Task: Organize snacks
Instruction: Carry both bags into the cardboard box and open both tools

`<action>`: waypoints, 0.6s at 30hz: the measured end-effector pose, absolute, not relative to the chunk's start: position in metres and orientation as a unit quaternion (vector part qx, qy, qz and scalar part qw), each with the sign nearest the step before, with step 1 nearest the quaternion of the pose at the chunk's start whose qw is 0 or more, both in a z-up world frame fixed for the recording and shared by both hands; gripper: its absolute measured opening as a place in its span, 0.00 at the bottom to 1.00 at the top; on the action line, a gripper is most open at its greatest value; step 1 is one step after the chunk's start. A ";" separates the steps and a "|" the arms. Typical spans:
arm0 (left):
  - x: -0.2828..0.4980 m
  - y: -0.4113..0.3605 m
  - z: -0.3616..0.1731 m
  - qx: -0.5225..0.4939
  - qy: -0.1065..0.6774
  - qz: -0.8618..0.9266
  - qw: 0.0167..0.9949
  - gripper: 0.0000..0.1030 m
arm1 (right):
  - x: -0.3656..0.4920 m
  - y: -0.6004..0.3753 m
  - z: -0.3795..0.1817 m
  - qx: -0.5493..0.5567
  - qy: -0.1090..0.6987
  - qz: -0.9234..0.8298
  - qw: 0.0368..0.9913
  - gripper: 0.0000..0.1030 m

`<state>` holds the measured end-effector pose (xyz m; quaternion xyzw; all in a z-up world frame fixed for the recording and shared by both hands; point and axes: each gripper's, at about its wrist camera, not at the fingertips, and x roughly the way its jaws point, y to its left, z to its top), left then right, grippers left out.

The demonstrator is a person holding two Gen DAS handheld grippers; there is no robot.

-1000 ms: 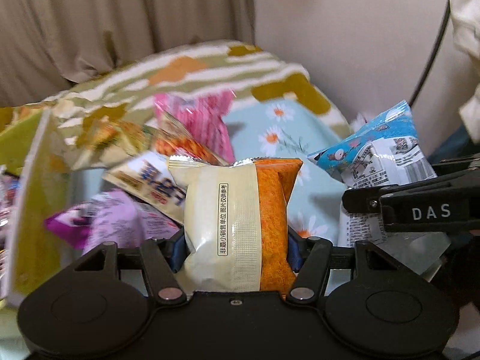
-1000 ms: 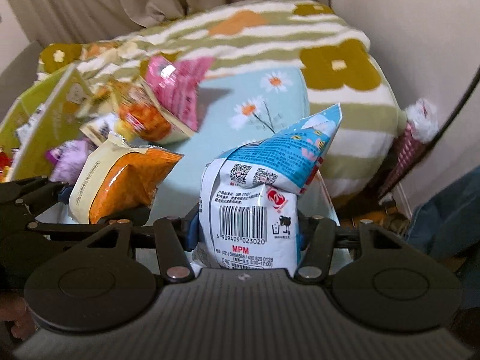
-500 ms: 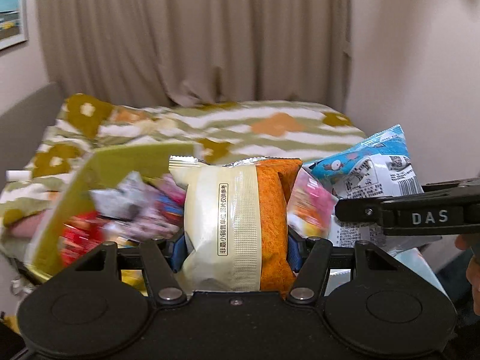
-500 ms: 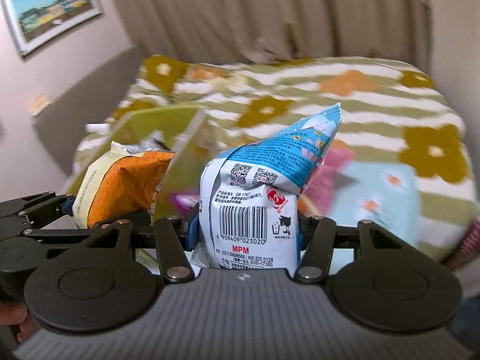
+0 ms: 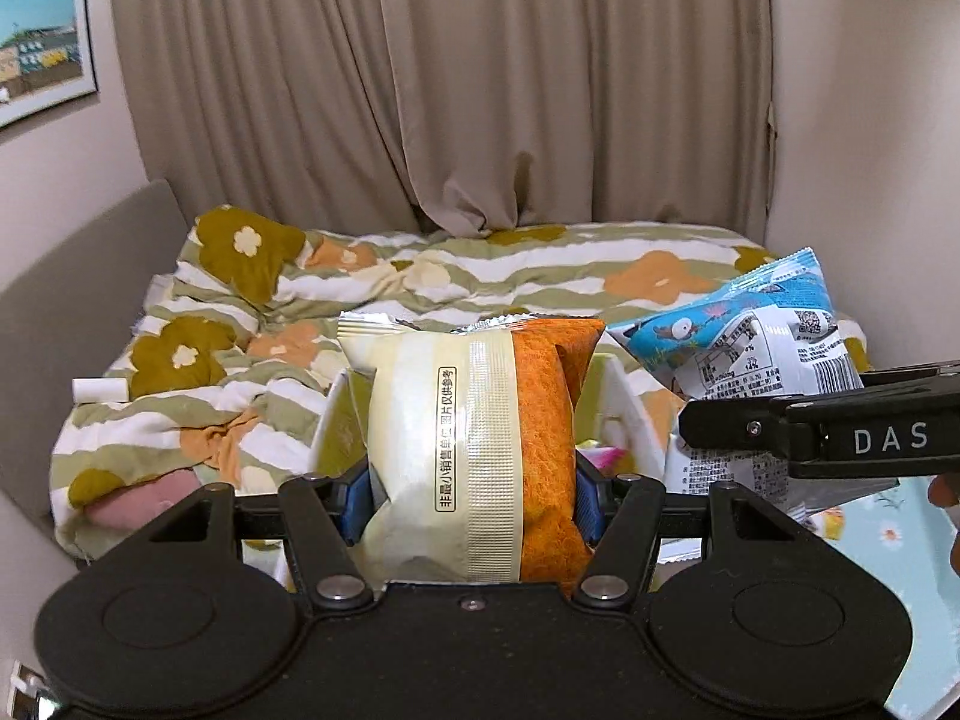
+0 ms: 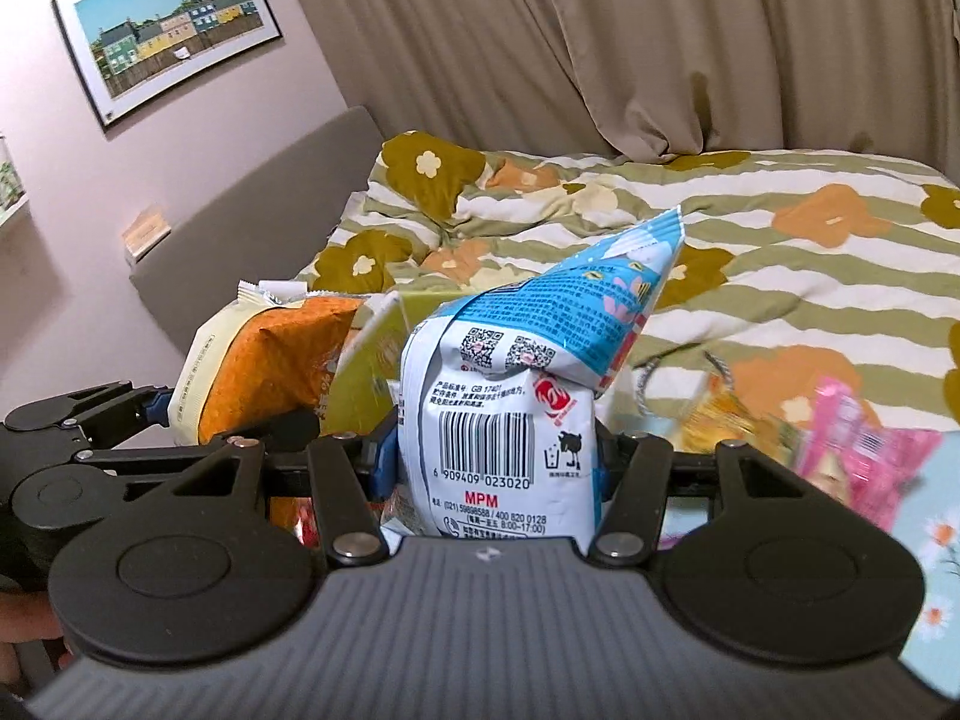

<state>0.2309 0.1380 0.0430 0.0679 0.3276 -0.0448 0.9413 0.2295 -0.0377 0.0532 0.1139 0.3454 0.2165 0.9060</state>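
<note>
A bed under a floral striped duvet (image 5: 480, 282) fills the background, with beige curtains (image 5: 450, 90) behind it. On the bedding stands a green-and-white carton (image 5: 624, 402), its open top just beyond both grippers; a few wrappers show inside it. More loose snacks, among them a pink packet (image 6: 864, 450), lie to the right on a pale blue daisy cloth (image 6: 936, 516). The left gripper (image 5: 474, 498) is clamped on an orange-and-cream snack bag (image 5: 474, 450), held upright with its long axis vertical, directly in front of the carton's mouth. The right gripper (image 6: 498, 468) is clamped on a blue-and-white snack bag (image 6: 504, 432), also upright, just right of the carton. The left bag looks nearer the opening, so it would likely drop in first.
</note>
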 end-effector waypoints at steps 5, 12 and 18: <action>0.282 0.166 0.026 0.069 0.350 -0.075 0.931 0.64 | 0.263 0.003 0.045 0.122 0.356 0.191 0.907 0.69; 0.342 0.191 -0.010 0.056 0.402 -0.105 0.908 0.65 | 0.297 0.031 0.022 0.141 0.386 0.132 0.902 0.69; 0.363 0.203 -0.026 0.040 0.412 -0.104 0.904 0.99 | 0.314 0.039 0.007 0.152 0.405 0.096 0.897 0.69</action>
